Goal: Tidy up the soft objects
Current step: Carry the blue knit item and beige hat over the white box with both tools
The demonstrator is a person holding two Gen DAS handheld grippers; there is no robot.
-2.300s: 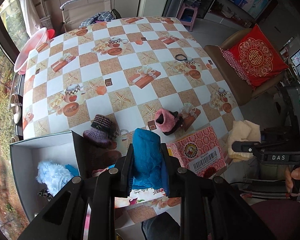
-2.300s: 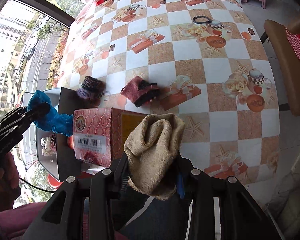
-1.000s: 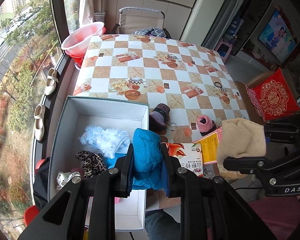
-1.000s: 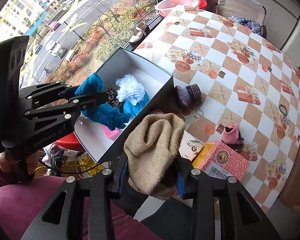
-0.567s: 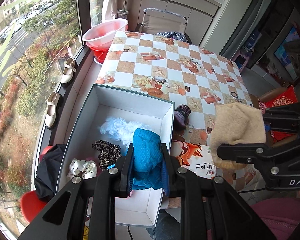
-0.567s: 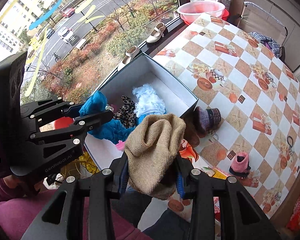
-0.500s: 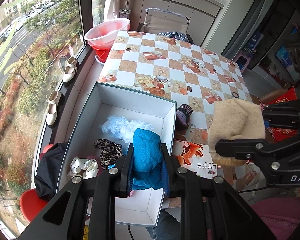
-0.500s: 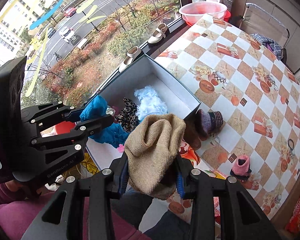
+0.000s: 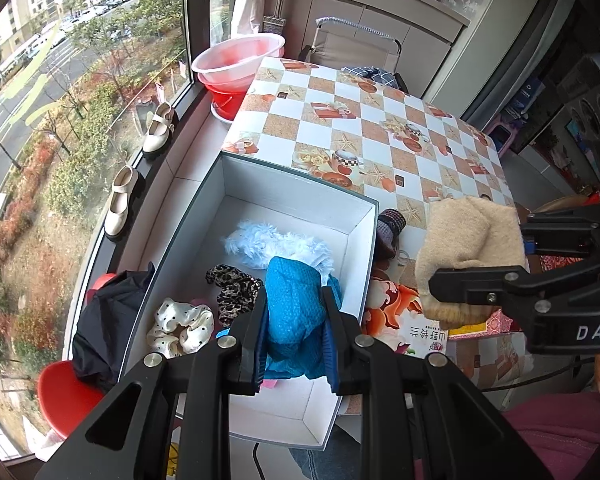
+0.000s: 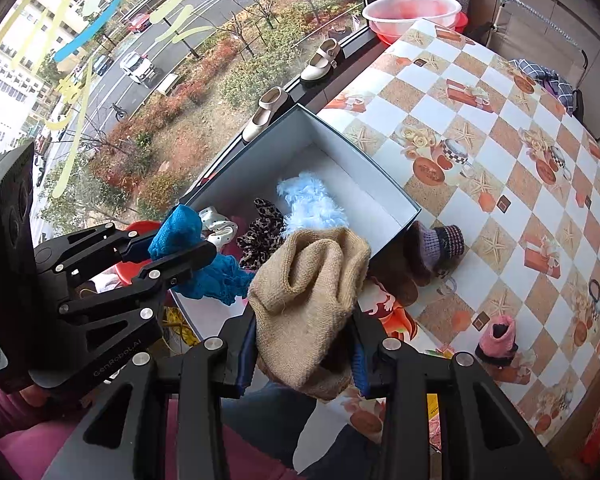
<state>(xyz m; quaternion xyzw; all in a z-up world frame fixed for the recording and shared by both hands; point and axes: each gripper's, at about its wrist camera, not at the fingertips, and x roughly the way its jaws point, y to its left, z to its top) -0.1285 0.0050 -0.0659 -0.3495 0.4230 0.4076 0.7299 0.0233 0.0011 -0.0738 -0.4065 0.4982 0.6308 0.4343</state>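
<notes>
**Both tools loaded over the box, time to drop**

While the left tool hung right above the open box, it was clamped tight on a blue knit piece, jaws nearly closed with the fabric bunched between them. The right tool was pinched on a tan knit item, jaws a bit wider because that one is bulkier, and it sat over the box's near corner, closer to the surface side than to the middle.

Inside the box there was already a fluffy pale blue thing, a leopard scrunchie and a white dotted scrunchie. Just outside the box, against its wall on the surface, lay a small purple knit hat; a pink knit hat sat further out from the box.

My take on doing this step well: release the blue piece first, since it was already over the box floor. For the tan one I'd slide further in past the wall before letting go, otherwise it could catch on the rim and flop out. Aim for the bare far end of the box rather than piling onto the fluffy one.
</notes>
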